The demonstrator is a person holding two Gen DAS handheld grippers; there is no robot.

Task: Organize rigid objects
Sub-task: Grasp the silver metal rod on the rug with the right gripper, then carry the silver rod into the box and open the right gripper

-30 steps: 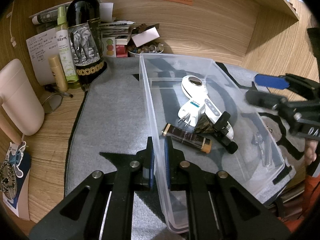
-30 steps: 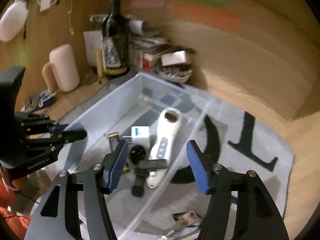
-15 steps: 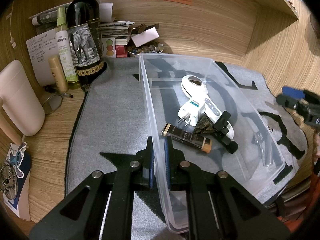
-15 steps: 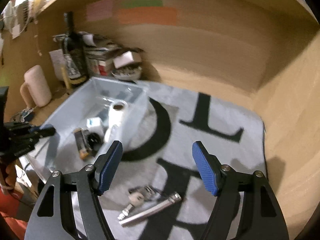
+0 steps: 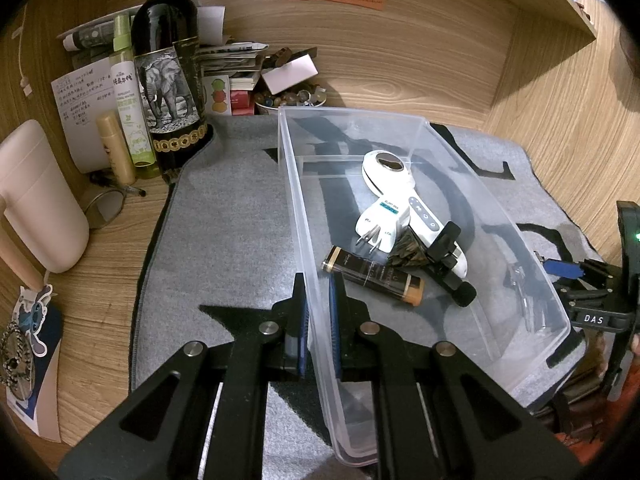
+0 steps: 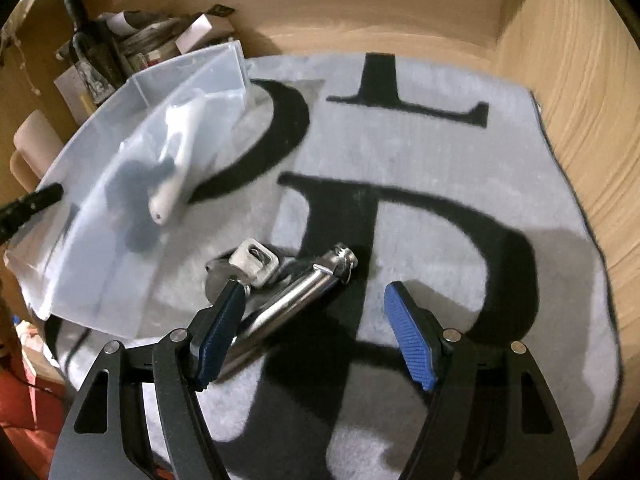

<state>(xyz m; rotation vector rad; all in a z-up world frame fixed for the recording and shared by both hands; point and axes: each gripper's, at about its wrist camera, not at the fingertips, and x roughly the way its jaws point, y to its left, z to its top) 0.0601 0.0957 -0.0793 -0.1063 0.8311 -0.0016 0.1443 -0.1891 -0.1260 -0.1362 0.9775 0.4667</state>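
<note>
We see the left gripper (image 5: 319,312) clamped tight on the near long wall of the clear rectangular plastic bin (image 5: 436,136), one blue pad outside the wall and one inside. The bin sits on a grey felt mat with big black letters (image 5: 232,220). Inside it lie a white handheld device with a round dark head (image 5: 400,188), a white plug adapter with bare metal prongs (image 5: 382,226), a black-and-gold flat lighter-like bar (image 5: 374,274), a black clip-shaped piece (image 5: 448,260) and a small brownish lump we cannot identify.

Beside the bin, on the open mat, rest a shiny silver metal tube (image 6: 292,300) and a bunch of keys with a pale grey head (image 6: 254,260), touching each other. The right gripper (image 6: 316,328) hangs over them, its jaws wide apart and closing; the tube lies between the blue pads, close against the left-hand one, though we cannot tell if it touches. The bin's far wall stands just beside the keys.

Crowding the wooden corner behind are a dark wine bottle with an elephant label (image 5: 168,80), a green spray bottle (image 5: 130,100), a small tan tube (image 5: 116,148), a stack of papers and boxes (image 5: 232,60), a bowl of beads (image 5: 288,100) and a cream rounded jug (image 5: 36,196).
</note>
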